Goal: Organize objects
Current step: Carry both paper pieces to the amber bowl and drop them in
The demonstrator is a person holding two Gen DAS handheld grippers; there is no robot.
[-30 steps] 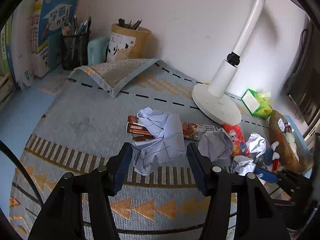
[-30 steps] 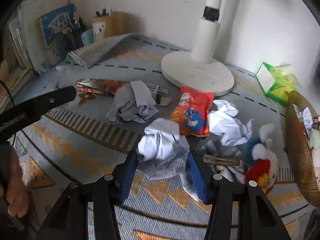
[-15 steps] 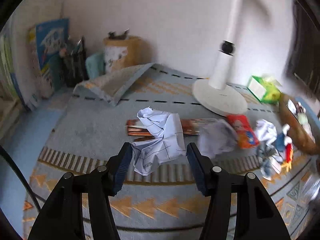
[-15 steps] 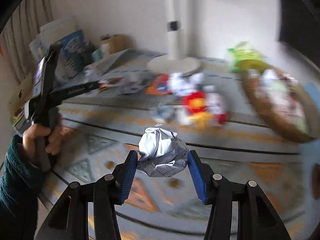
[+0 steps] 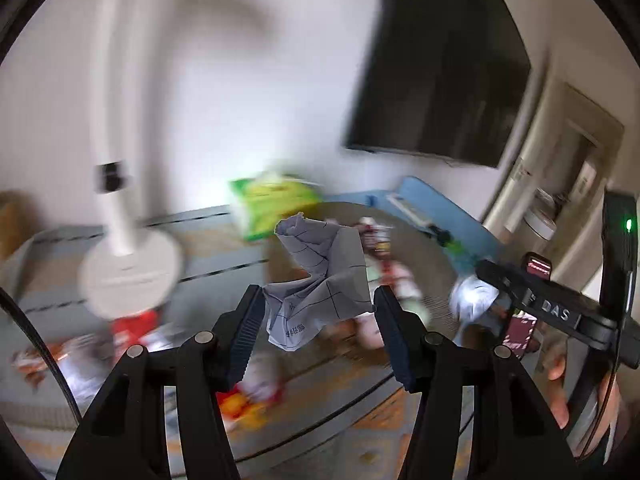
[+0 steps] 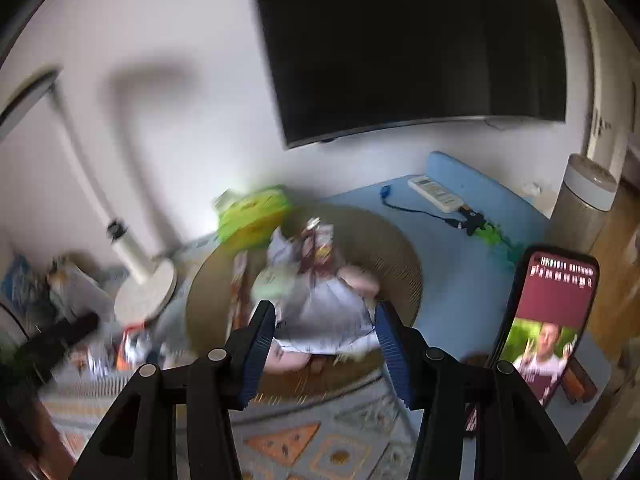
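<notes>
We saw a dark screen on the white wall, above a patterned mat and a blue surface. A round woven basket sat on these, littered with wrappers, just beside a green tissue pack. Our left gripper pinched a crumpled sheet of paper, lifted in front of the basket. Our right gripper pinched a second, blurred paper wad right over the basket. A phone stood beside it.
</notes>
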